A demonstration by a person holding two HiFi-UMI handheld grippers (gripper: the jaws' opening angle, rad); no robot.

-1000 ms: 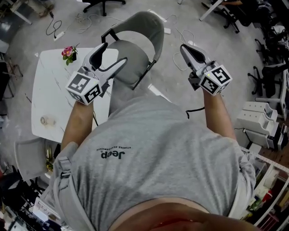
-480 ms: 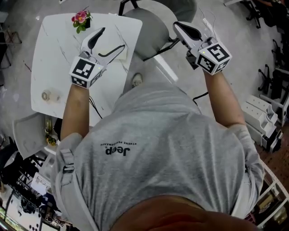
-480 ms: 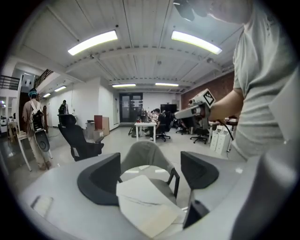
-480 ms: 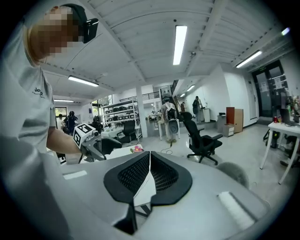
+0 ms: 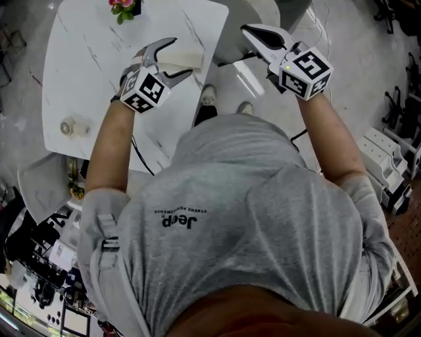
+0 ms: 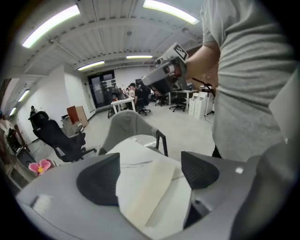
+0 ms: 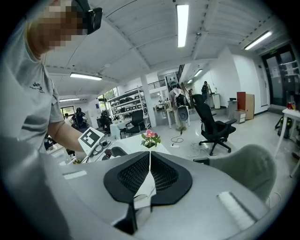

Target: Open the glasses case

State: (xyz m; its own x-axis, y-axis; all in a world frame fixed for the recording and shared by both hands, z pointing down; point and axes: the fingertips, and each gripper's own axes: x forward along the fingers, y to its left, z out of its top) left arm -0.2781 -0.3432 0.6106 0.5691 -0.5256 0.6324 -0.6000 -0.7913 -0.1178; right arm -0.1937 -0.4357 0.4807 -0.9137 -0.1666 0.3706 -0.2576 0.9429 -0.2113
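Cream-coloured and flat, the glasses case point(image 5: 192, 59) lies on the white marble table point(image 5: 85, 72), close to the edge beside the grey chair point(image 5: 253, 14). No seam or lid line can be made out on it. In the left gripper view its near end is cut off behind the gripper's body. The left gripper point(image 5: 179, 55) has its jaws spread wide, and the case runs lengthwise through the gap between the two dark pads point(image 6: 100, 178). Whether either pad touches it cannot be told. The right gripper point(image 5: 253, 31) is held up off the table's edge, over the chair, well apart from the case. Its ribbed pads are pressed together with nothing between them. Pink flowers point(image 5: 122, 6) stand at the far edge of the table. A small pale round thing point(image 5: 69, 127), too small to identify, sits near the opposite edge. The person's grey shirt point(image 5: 243, 217) fills most of the head view.
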